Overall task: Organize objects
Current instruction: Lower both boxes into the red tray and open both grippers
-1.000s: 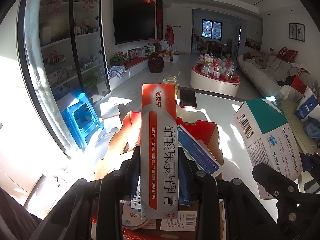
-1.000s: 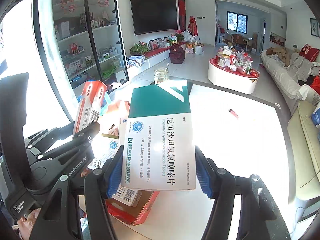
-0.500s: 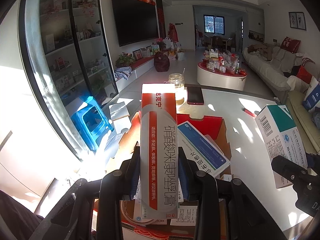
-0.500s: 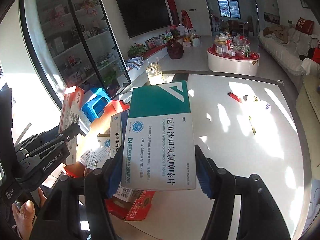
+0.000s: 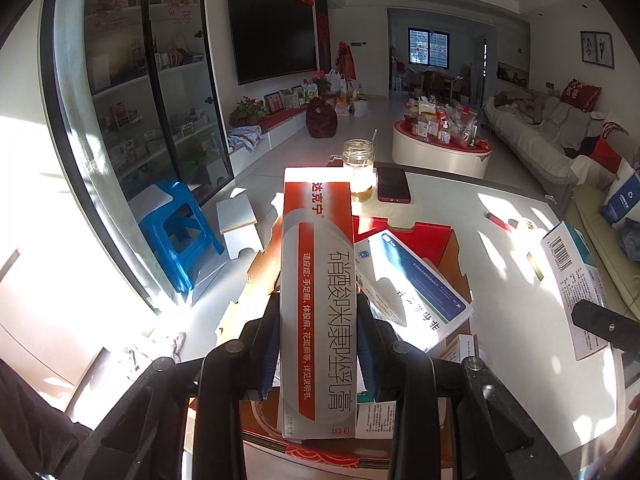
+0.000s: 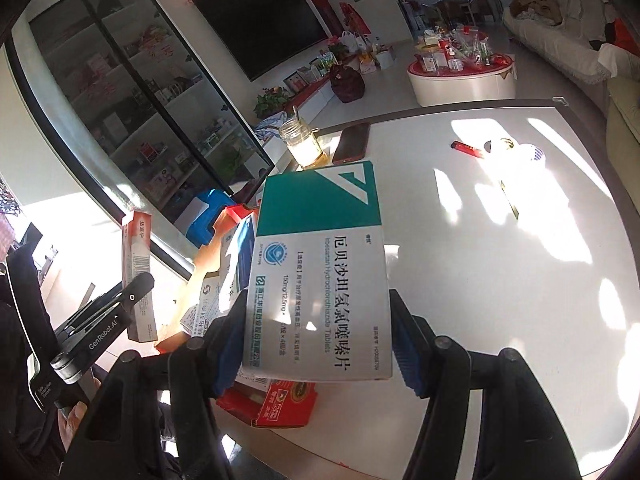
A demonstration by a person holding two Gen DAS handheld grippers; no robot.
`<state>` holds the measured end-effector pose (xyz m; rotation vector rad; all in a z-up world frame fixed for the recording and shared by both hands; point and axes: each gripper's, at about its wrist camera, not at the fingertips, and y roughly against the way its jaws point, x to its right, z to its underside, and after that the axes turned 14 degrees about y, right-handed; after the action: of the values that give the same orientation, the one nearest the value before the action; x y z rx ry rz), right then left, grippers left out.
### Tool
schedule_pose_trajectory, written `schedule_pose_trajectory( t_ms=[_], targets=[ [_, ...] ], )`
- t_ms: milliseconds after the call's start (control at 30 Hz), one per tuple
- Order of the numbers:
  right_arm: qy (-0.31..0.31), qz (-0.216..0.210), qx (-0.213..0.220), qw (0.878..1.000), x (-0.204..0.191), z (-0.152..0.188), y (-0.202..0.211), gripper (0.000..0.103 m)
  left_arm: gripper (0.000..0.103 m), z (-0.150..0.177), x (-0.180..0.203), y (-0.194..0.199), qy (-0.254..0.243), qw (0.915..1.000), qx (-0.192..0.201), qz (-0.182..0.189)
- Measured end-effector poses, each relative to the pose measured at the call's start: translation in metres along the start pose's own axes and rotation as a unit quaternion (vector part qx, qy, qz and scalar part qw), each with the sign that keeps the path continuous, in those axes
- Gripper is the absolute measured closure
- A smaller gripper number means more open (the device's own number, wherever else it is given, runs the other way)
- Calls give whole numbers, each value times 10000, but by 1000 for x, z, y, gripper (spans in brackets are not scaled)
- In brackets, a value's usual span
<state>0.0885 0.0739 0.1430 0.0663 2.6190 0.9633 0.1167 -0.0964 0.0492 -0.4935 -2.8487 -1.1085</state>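
Long red-and-grey carton, frame centre, clamped in left gripper. Green-and-white tablet box, frame centre, clamped in right gripper.

Observed a sunlit living room: black television on a white wall, glass-fronted shelving at left, pale sofa at right, round white coffee table, blue stool, pale tiled floor.
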Motion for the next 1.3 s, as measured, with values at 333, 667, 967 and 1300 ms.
schedule_pose_trajectory(
  t_ms=[333,667,967,1300],
  targets=[
    [-192,-723,-264,9968,-8,-19,-45,39,67,-3,-12,-42,153,9973,-661,293],
    [-851,-1565,-863,9802,8,-54,-126,39,67,-39,2,-113,166,9869,-1495,583],
    [-1316,-2114,-1545,9561,24,-66,-167,14,2,-47,-3,-155,376,9710,-2275,630],
    [-1625,-1593,-770,9707,74,-55,-97,3,0,-56,2,-110,350,9850,-1552,664]
  ],
)
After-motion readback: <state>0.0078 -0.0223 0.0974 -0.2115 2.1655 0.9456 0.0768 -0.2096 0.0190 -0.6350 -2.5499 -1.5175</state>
